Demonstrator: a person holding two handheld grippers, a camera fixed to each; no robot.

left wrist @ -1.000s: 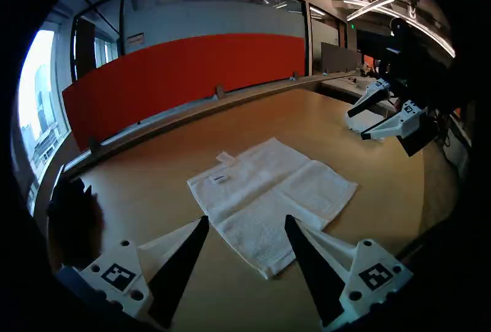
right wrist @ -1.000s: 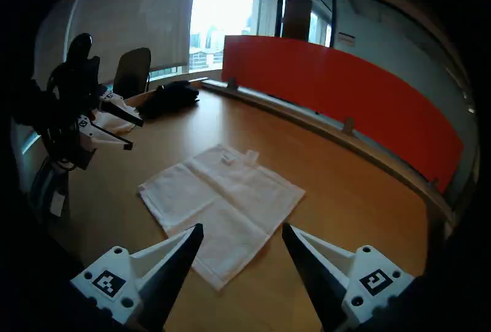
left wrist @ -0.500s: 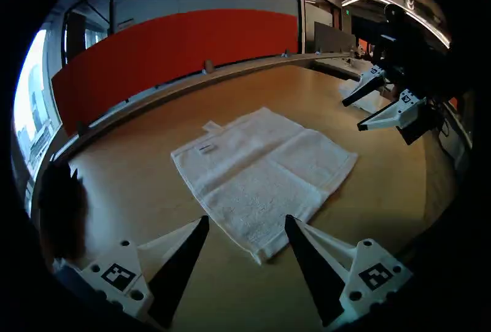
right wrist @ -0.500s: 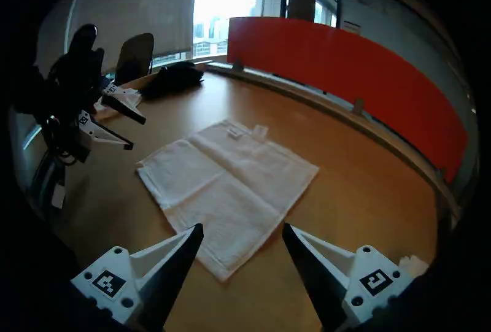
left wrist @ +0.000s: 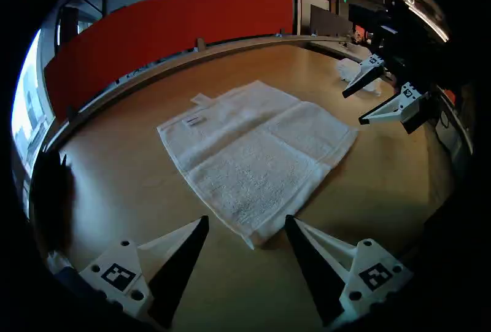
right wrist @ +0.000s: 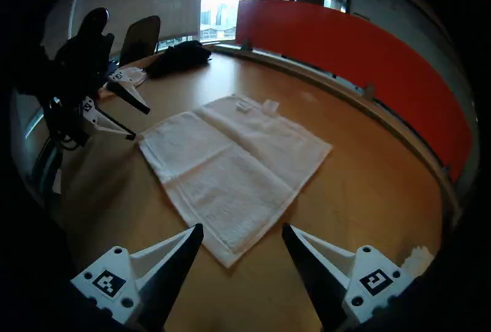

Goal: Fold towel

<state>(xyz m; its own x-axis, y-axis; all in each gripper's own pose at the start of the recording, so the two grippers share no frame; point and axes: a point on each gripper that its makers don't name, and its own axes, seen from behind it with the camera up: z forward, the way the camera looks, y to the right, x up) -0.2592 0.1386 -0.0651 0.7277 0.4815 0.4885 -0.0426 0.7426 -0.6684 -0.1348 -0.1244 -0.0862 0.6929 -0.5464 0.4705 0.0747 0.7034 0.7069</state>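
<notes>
White towel (left wrist: 255,151) lies flat mid-table, spread out, with crease lines across it. Its small tag (left wrist: 194,120) sits at the towel edge that faces the red partition (left wrist: 166,25). The wooden table (left wrist: 380,178) is bare around it.

Left gripper (left wrist: 245,218): fingers apart, nothing held, one towel corner between the tips. Right gripper (right wrist: 242,226): fingers apart, nothing held, another towel corner (right wrist: 227,263) between the tips.

In the right gripper view the left gripper (right wrist: 141,124) is just beside the towel's (right wrist: 230,163) side corner; can't tell if it touches. A black bag (right wrist: 178,59) lies near the table's far edge.
</notes>
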